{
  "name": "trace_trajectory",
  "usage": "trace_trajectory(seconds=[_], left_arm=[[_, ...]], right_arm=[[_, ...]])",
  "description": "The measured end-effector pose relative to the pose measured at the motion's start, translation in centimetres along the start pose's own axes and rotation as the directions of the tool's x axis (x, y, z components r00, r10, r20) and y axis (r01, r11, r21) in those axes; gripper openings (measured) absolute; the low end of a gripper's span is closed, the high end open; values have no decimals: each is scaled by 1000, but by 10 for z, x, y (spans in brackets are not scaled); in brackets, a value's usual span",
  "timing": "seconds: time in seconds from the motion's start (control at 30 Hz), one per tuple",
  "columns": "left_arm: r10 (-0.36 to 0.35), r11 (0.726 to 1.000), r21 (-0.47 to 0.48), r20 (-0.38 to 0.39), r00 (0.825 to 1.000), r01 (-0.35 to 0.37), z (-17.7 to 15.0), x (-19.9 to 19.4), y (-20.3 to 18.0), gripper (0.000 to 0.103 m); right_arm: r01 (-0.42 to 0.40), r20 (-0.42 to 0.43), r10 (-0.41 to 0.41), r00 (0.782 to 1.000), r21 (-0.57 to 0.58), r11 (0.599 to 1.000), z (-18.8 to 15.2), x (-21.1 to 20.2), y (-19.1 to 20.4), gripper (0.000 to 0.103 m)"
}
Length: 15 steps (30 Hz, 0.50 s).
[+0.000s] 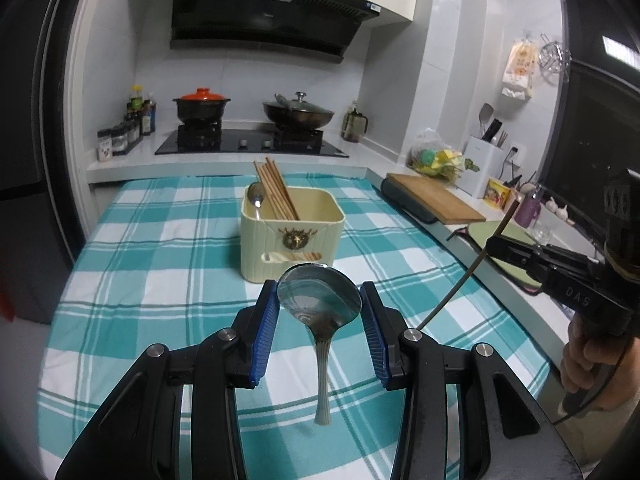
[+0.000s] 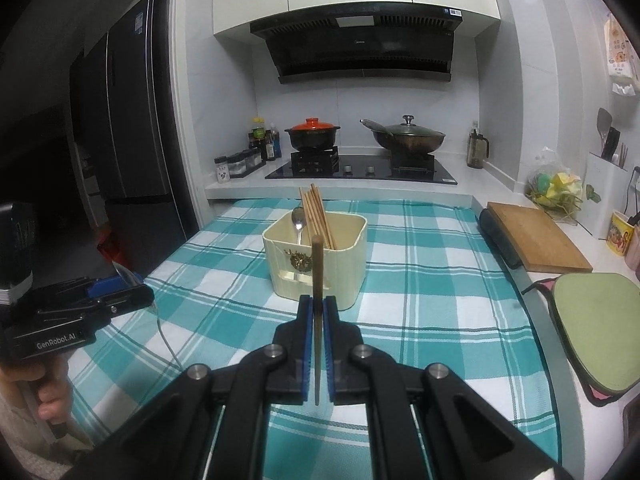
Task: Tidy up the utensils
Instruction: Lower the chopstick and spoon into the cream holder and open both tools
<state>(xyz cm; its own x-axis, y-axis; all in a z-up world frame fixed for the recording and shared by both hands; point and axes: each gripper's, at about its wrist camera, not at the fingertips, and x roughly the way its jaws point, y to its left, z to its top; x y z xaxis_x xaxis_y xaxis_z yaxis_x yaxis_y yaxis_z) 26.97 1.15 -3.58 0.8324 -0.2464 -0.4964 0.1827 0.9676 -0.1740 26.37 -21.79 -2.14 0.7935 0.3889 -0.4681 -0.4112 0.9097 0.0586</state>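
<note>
A cream utensil holder (image 1: pixel 292 236) stands on the teal checked cloth and holds several wooden chopsticks (image 1: pixel 276 192) and a metal spoon (image 1: pixel 256 196); it also shows in the right wrist view (image 2: pixel 320 260). My left gripper (image 1: pixel 319 296) is shut on a steel spoon (image 1: pixel 320 300), gripped by its bowl, handle hanging down above the cloth. My right gripper (image 2: pixel 316 308) is shut on a single wooden chopstick (image 2: pixel 317 272), held upright in front of the holder. The right gripper (image 1: pixel 504 250) with its chopstick shows in the left wrist view; the left gripper (image 2: pixel 132 284) shows in the right wrist view.
A stove (image 2: pixel 360 168) with a red-lidded pot (image 2: pixel 312 132) and a wok (image 2: pixel 404 136) lies behind the cloth. A wooden cutting board (image 2: pixel 536 240) and a green pad (image 2: pixel 596 320) lie on the right counter. Spice jars (image 2: pixel 240 164) stand at the back left.
</note>
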Motion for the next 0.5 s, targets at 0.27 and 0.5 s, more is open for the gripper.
trace_trajectory(seconds=[0.27,0.5], left_arm=[[-27,999,-24,14,1000,27,30,-2,4,41],[-47,998,-41,79,996,51,86,-5,14,41]], right_arm=[[-7,16,7,1000,-5,1000,15,-2,-2,5],[-16,51,16,999,4,1000,46,-1,-11,5]])
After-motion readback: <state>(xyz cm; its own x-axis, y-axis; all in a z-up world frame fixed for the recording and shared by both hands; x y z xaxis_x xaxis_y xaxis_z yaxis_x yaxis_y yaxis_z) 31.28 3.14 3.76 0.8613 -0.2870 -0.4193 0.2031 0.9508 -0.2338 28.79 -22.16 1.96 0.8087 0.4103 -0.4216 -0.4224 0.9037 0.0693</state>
